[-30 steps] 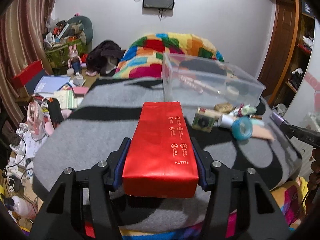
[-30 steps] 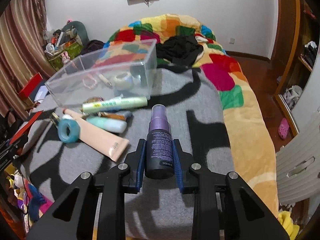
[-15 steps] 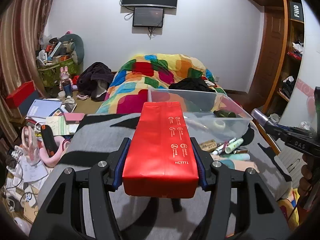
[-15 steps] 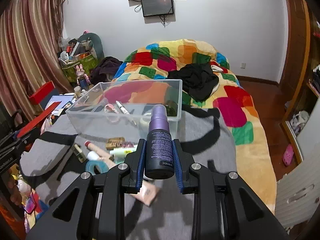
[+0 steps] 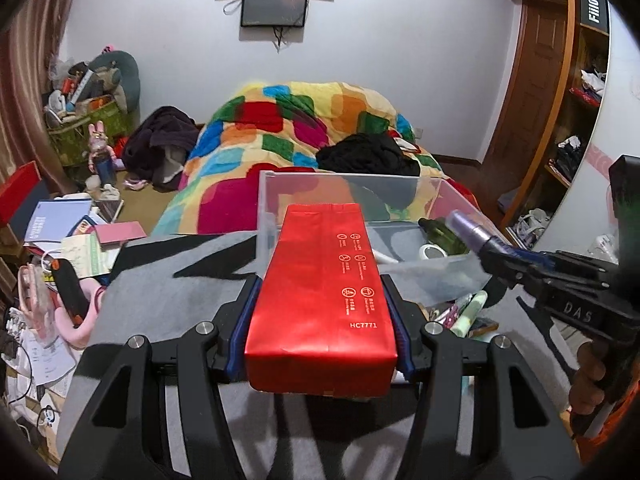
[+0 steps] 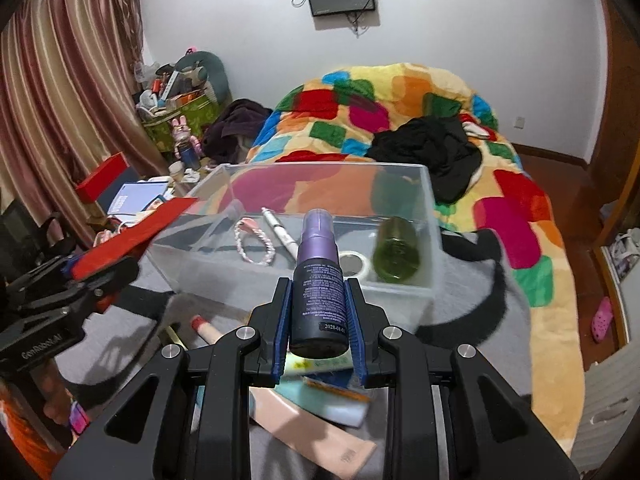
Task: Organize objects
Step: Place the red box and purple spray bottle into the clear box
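Note:
My left gripper (image 5: pixel 320 312) is shut on a long red box (image 5: pixel 320 292), held above the grey blanket with its far end at the near rim of the clear plastic bin (image 5: pixel 280 200). My right gripper (image 6: pixel 319 320) is shut on a dark spray bottle with a purple cap (image 6: pixel 319 276), held just before the bin (image 6: pixel 432 216). The bin holds a green bottle (image 6: pixel 396 256), a tape roll (image 6: pixel 352 264), a pen (image 6: pixel 280 230) and a bracelet (image 6: pixel 254 242). The right gripper with the bottle (image 5: pixel 468 232) shows at the right of the left wrist view; the red box (image 6: pixel 132 236) shows at the left of the right wrist view.
Several tubes and small items (image 6: pixel 316 420) lie on the grey blanket (image 5: pixel 168 280) under my right gripper. A colourful quilt (image 6: pixel 400 108) with black clothes (image 6: pixel 432 148) lies behind the bin. Books, a red box and clutter (image 5: pixel 68 232) cover the floor at left.
Both grippers have risen and moved toward the bin with their loads. The red box's end now reaches the bin's rim and the spray bottle sits close before its near wall.

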Demonstrator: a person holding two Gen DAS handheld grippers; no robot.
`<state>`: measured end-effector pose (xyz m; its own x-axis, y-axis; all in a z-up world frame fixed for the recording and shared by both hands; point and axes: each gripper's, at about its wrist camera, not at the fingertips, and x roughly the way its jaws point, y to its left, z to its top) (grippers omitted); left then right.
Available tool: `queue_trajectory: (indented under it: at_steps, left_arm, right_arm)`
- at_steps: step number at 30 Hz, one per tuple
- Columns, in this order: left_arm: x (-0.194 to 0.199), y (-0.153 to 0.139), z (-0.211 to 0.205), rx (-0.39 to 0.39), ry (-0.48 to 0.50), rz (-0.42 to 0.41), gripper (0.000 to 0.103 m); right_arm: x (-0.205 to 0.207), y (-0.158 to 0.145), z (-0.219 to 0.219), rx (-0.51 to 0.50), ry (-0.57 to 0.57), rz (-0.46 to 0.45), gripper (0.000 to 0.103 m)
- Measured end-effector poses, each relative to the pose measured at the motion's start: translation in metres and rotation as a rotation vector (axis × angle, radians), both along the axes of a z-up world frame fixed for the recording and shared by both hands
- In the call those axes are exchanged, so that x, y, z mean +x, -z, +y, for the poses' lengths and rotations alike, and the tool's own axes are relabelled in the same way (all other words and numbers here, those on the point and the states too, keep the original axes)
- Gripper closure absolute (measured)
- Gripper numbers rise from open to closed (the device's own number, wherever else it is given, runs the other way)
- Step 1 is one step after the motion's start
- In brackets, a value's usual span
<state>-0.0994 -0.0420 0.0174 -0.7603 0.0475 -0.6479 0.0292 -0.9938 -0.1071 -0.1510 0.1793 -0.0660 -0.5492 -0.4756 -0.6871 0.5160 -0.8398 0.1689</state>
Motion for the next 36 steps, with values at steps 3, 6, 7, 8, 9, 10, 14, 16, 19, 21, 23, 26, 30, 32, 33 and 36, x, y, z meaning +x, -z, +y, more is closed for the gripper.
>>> queue_trajectory:
  at_steps: [3,6,7,8,9,10,14,16,19,21,23,26,30,32,33,36]
  left_arm:
    - [-0.014,0.001,0.003,-0.002,0.014,-0.024,0.047]
    - [-0.029,0.002,0.005,0.009,0.028,-0.053,0.047]
    - [-0.034,0.003,0.005,0.021,0.036,-0.066,0.047]
    - [-0.038,0.003,0.006,0.032,0.041,-0.074,0.047]
    - [-0.042,0.004,0.007,0.040,0.045,-0.082,0.047]
    - [-0.047,0.005,0.007,0.047,0.050,-0.092,0.047]
    - [-0.058,0.007,0.012,0.055,0.066,-0.116,0.047]
    - [-0.059,0.007,0.015,0.044,0.068,-0.114,0.047]
    - [-0.057,0.007,0.017,0.033,0.074,-0.110,0.046]
    - [-0.055,0.007,0.018,0.031,0.074,-0.108,0.045]
    - [-0.054,0.006,0.018,0.030,0.072,-0.104,0.040]
    - [-0.050,0.002,0.018,0.028,0.064,-0.081,0.032]
    - [-0.043,-0.007,0.019,0.016,0.062,-0.053,0.027]
    - [-0.038,-0.011,0.020,0.010,0.061,-0.039,0.024]
    - [-0.035,-0.014,0.020,0.006,0.058,-0.030,0.023]
    - [-0.024,-0.020,0.021,-0.005,0.055,-0.004,0.021]
  right_arm:
    - [-0.008,0.001,-0.011,0.018,-0.022,-0.015,0.080]
    - [-0.015,0.001,-0.020,0.029,-0.044,-0.035,0.080]
    - [-0.017,0.000,-0.022,0.037,-0.049,-0.036,0.080]
    - [-0.019,0.000,-0.025,0.038,-0.054,-0.040,0.080]
    - [-0.021,-0.001,-0.026,0.039,-0.057,-0.045,0.080]
    - [-0.023,-0.001,-0.027,0.040,-0.059,-0.049,0.080]
    - [-0.032,0.002,-0.033,0.051,-0.059,-0.069,0.080]
    - [-0.037,0.006,-0.036,0.053,-0.061,-0.088,0.080]
    - [-0.040,0.010,-0.037,0.050,-0.062,-0.102,0.080]
    - [-0.041,0.010,-0.035,0.044,-0.063,-0.110,0.080]
    - [-0.040,0.009,-0.035,0.044,-0.064,-0.110,0.080]
    - [-0.036,0.006,-0.034,0.051,-0.067,-0.101,0.079]
    - [-0.028,-0.001,-0.031,0.062,-0.073,-0.069,0.075]
    - [-0.023,-0.005,-0.028,0.062,-0.074,-0.045,0.068]
    - [-0.021,-0.008,-0.027,0.060,-0.074,-0.035,0.066]
    - [-0.011,-0.015,-0.019,0.050,-0.073,-0.004,0.059]
